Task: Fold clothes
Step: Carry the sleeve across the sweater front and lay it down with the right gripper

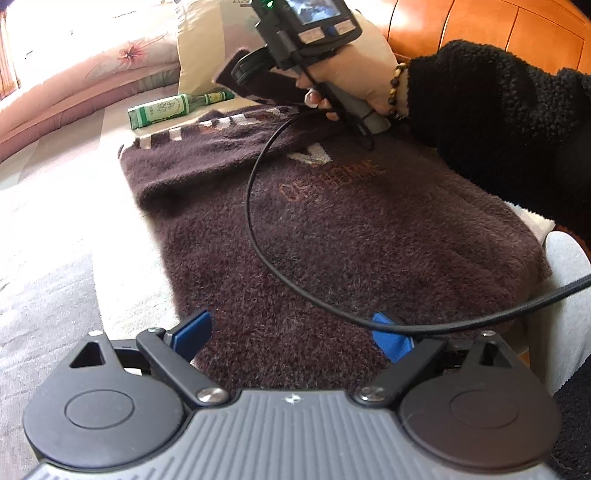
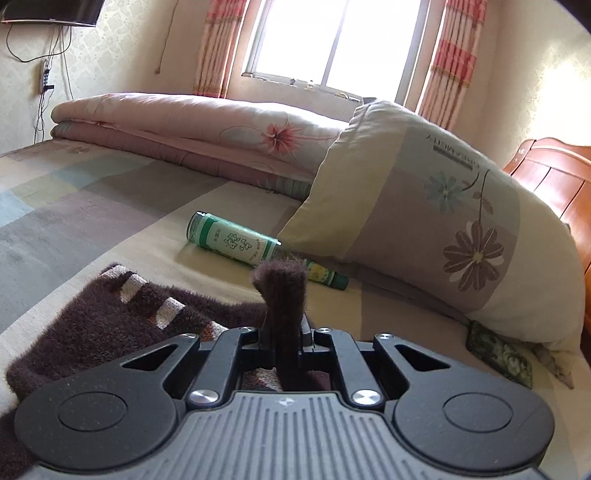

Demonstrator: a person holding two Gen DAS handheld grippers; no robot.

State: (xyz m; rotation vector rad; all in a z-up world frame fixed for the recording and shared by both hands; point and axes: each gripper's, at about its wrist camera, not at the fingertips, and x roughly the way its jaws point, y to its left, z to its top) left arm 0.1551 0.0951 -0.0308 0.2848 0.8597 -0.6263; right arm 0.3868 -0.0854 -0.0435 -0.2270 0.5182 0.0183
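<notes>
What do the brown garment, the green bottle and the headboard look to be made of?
Brown garment: a fuzzy knit, perhaps fleece or a mohair-like yarn; fibres stand up all over. Green bottle: probably glass, glossy and see-through green at its end, with a paper-looking label. Headboard: wood or veneer, orange-brown and shiny with lacquer.

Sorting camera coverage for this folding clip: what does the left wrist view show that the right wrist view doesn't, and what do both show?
Left wrist only: the person's hand, black fuzzy sleeve and the open left gripper.

Right wrist only: the window, pink striped curtains and wall-mounted screen.

Both: the fuzzy dark-brown sweater, the right gripper shut on a fold of it, and the green labelled bottle.
</notes>
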